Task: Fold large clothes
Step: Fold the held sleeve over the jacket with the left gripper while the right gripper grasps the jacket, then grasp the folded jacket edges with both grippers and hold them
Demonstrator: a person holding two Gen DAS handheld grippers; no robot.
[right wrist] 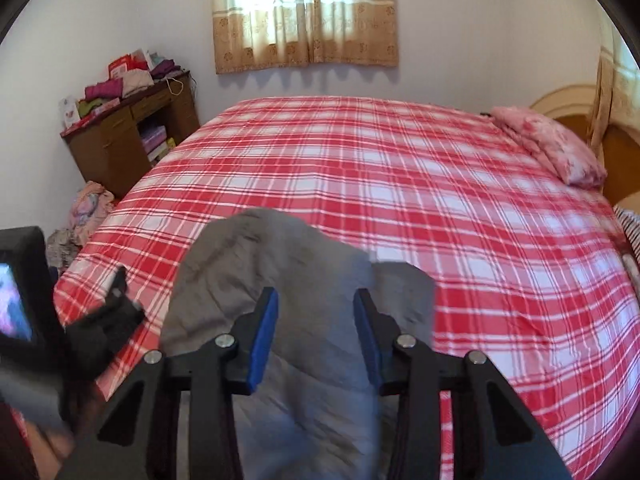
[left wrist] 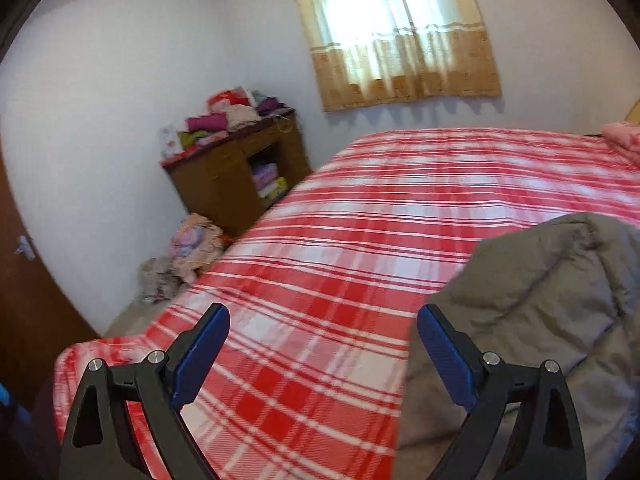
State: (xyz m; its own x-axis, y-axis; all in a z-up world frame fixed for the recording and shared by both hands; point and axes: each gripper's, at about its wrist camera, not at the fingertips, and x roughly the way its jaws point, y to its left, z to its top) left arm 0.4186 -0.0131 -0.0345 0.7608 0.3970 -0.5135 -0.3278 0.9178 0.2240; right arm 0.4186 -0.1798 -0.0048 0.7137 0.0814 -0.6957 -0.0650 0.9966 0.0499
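A large grey padded garment (right wrist: 280, 280) lies bunched near the front edge of the bed with a red and white plaid cover (right wrist: 400, 180). My right gripper (right wrist: 316, 300) hangs over the garment with its jaws apart and nothing between the pads. My left gripper (left wrist: 322, 316) is open and empty above the plaid cover, just left of the garment (left wrist: 540, 300). The left gripper's body (right wrist: 100, 320) shows at the left edge of the right wrist view.
A brown cabinet (right wrist: 120, 140) piled with folded clothes stands at the far left wall. Loose clothes (left wrist: 192, 248) lie on the floor beside it. A pink pillow (right wrist: 552, 144) lies by the headboard at right. A curtained window (right wrist: 304, 12) is behind the bed.
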